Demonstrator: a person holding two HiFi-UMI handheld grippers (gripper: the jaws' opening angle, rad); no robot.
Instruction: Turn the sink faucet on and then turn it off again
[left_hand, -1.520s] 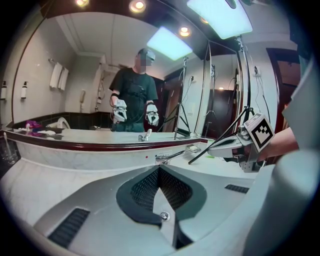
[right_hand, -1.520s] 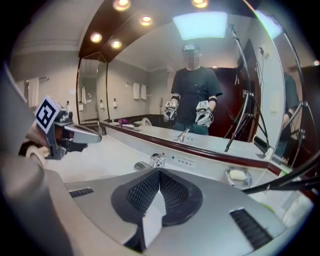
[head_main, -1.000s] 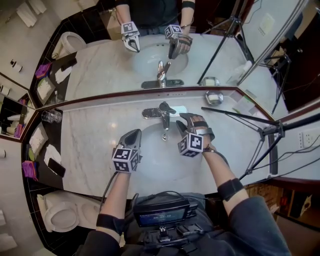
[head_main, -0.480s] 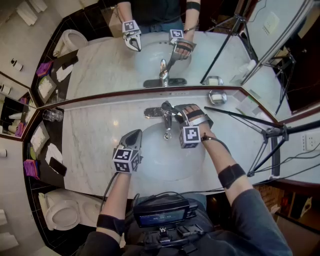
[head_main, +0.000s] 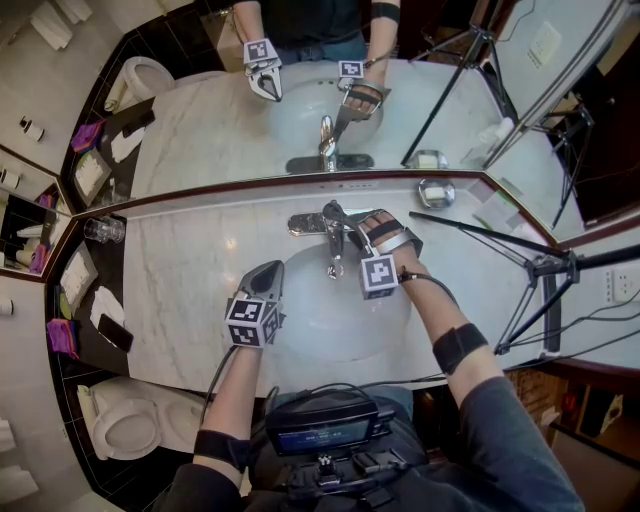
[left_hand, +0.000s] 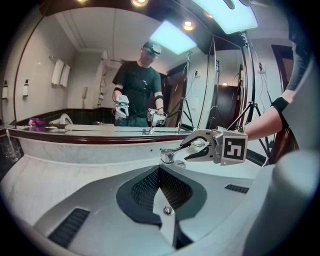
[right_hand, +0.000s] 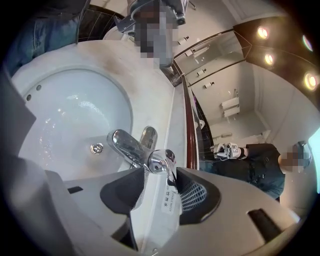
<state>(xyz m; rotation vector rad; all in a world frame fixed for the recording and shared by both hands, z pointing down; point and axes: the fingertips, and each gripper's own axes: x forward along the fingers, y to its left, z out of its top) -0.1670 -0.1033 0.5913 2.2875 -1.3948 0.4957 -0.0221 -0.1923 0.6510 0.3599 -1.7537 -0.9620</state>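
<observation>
Bathroom, marble counter (head_main: 190, 260) with an oval sink (head_main: 300, 330) set in it, mirror (head_main: 200, 120) along the back edge. Faucet (head_main: 331, 240) is chrome, single lever, at the back centre of the basin with the spout over the drain. Left forearm comes in from lower left. Left hand-held gripper (head_main: 268, 272) hangs over the basin's front-left rim, tilted down toward the mirror, jaws fully together, nothing in them, well apart from the faucet. Right forearm reaches across the right side of the basin. Right hand-held gripper (right_hand: 157, 175) points down at the faucet from the right, marker cube facing up. Its jaws have just been opening and now stand wide apart, straddling the lever's chrome end; pads don't look pressed on it. Writing: small white label (right_hand: 169, 197) on the counter below the lever, Chinese characters plus a line of tiny print, too small to read reliably. Marker cubes carry only black-and-white squares. Chest unit screen (head_main: 322, 432) shows text, unreadable. In the head view the right jaw tips are lost behind hand and faucet. Tripod (head_main: 540, 265) is cut off at the right edge.
</observation>
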